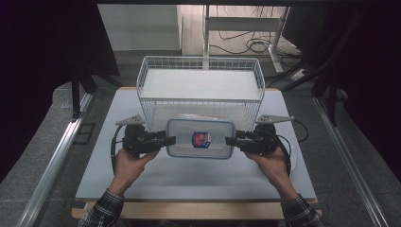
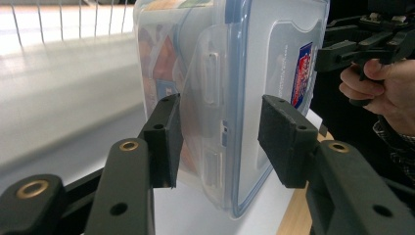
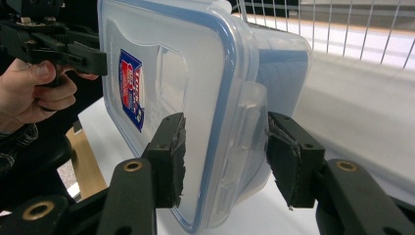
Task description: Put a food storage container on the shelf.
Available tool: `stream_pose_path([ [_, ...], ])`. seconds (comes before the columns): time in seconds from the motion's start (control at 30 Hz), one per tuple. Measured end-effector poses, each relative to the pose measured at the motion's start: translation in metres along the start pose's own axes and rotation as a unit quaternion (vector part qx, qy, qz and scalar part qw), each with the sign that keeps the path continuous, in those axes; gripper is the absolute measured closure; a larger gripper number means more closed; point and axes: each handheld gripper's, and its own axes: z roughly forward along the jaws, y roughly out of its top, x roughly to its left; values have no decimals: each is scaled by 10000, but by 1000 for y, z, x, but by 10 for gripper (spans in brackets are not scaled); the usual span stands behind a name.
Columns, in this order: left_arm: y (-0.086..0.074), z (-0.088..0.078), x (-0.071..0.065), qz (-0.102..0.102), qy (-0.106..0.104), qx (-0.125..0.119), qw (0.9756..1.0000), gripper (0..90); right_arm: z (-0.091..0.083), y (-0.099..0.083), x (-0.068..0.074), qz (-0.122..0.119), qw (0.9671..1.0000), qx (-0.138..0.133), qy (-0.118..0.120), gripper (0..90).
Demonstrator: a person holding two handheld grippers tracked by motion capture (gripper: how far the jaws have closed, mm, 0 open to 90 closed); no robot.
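Crosswise, flat: container (image 1: 200, 138) between grippers.

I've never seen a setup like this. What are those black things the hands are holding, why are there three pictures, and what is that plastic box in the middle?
No robot here: a person holds a pair of hand-operated tongs in each hand. The high view looks down on the table from above; the left tongs and right tongs meet the two short ends of a clear lidded container with a blue-edged lid and a red and blue label. Behind it stands a white wire basket. The other two pictures come from small cameras riding on each pair of tongs, looking along their black jaws. In both, the jaws sit open on either side of the container's end flaps with gaps showing, so nothing is gripped yet.
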Motion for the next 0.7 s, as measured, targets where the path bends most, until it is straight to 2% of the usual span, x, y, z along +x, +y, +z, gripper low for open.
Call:
stream_pose_path([
  [0.23,26,-4,-1,117,14,-96,9999,520,-5,22,0,-103,9999,-63,-34,505],
  [0.7,77,-12,5,322,70,-339,9989,519,-11,72,-5,-311,9988,-361,-129,504],
])
